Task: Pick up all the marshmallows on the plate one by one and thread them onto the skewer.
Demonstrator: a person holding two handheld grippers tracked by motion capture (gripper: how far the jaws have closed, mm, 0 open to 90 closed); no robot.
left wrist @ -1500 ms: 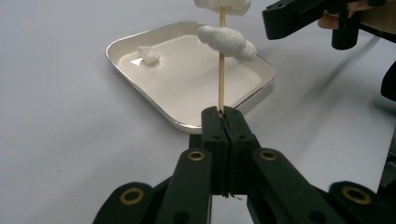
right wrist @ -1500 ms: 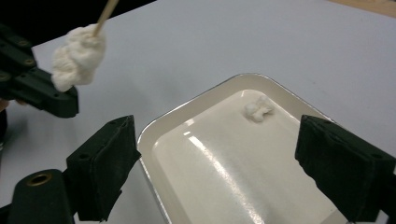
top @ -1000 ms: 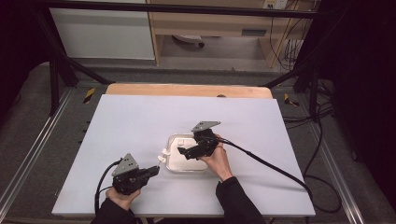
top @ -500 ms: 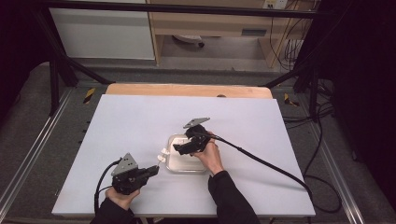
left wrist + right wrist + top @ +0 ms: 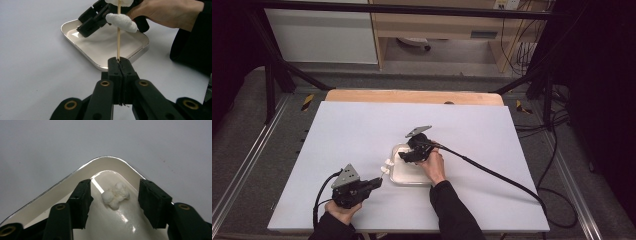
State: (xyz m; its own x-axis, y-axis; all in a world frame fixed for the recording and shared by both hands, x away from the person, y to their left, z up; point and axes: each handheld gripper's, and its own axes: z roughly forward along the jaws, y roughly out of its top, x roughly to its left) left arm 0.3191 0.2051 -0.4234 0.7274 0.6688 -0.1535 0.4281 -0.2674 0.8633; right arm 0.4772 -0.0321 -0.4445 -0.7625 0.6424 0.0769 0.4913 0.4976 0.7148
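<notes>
Reaching into a shallow white tray (image 5: 404,176) at the middle of the tabletop (image 5: 337,130), the right gripper (image 5: 114,195) hangs with its jaws spread wide on either side of a lumpy white marshmallow (image 5: 115,194) lying in one corner of the tray, touching neither jaw. Nearer the person, the left gripper (image 5: 119,62) has its jaws pressed together on the bottom end of a thin wooden skewer (image 5: 118,42), which stands upright just outside the tray's near edge. One marshmallow (image 5: 121,22) is already threaded on the stick; what looks like a second sits above it, cut off by the top of the left gripper view. The loose piece looks light, soft and springy, easily crushed, so a gentle squeeze across its middle would likely serve best. The skewer, stiff but slender, could snap if bent.
</notes>
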